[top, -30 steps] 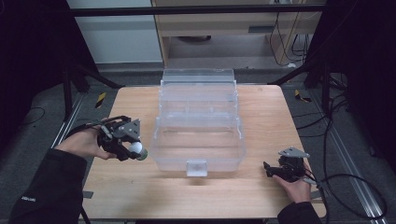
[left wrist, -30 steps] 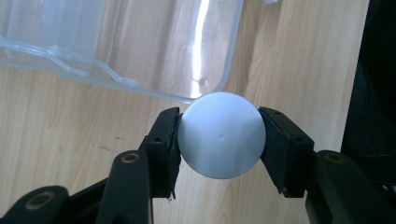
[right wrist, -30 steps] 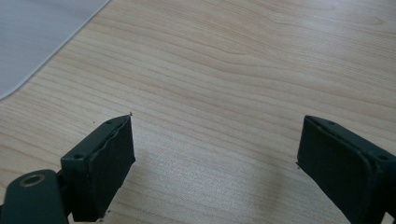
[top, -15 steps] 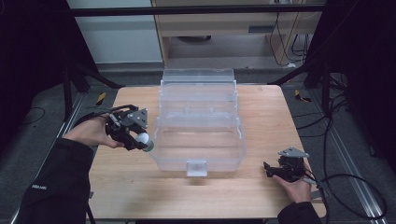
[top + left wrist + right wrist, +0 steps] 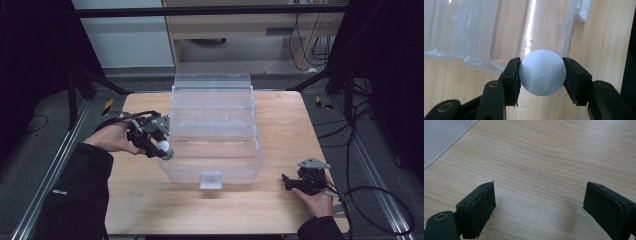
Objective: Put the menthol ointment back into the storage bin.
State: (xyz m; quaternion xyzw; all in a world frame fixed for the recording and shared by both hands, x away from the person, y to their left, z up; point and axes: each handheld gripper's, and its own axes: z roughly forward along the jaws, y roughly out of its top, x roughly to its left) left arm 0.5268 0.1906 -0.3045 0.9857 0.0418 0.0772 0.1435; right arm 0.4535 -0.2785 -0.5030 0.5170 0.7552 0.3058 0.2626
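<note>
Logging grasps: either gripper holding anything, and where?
Left gripper clamps a pale grey ball across its widest part. Right gripper is open, empty.

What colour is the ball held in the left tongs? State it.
Pale grey-white; the ball shows best in the left gripper view, clamped by the left tongs.

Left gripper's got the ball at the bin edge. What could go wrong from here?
1. The left gripper pinches the round ball only at its sides, so it may squirt out.
2. It sits right at the clear bin near rim; released early, it could bounce onto the table.
3. The jaws may clip the bin wall.
</note>
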